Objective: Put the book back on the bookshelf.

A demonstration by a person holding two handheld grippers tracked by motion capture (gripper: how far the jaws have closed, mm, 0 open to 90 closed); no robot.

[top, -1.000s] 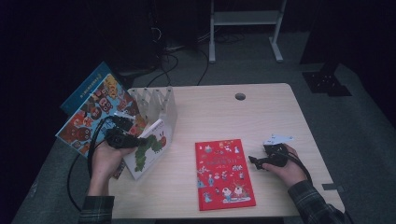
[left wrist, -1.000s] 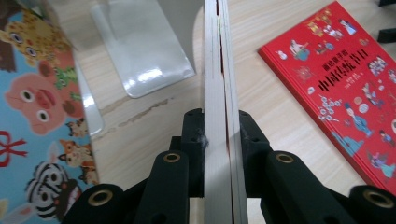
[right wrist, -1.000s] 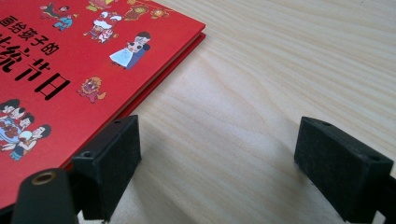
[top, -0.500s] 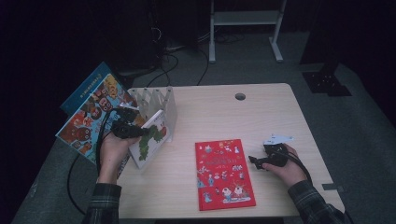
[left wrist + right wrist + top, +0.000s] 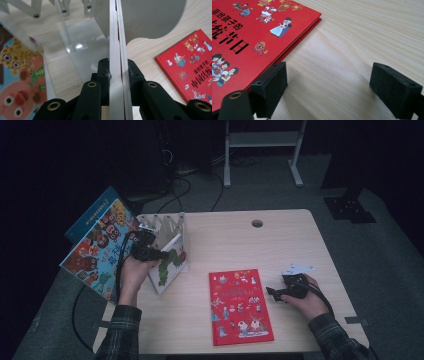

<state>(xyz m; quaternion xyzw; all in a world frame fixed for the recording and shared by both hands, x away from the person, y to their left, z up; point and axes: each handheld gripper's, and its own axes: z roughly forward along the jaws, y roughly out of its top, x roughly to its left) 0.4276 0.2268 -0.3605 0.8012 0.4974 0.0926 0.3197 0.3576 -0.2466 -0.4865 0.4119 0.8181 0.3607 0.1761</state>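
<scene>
Here the left gripper (image 5: 159, 254) is clamped on the caterpillar book (image 5: 170, 265) beside the white rack (image 5: 162, 222); right of the rack, the right gripper (image 5: 328, 87) rests spread apart by the red book (image 5: 239, 304).

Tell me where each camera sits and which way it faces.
High view: above the person's side, looking forward and down on the pale wooden table; both forearms show.
Left gripper view: rides the left gripper, clamped on a thin white picture book.
Right gripper view: rides the open right gripper.
Shared: flat red picture book.
</scene>
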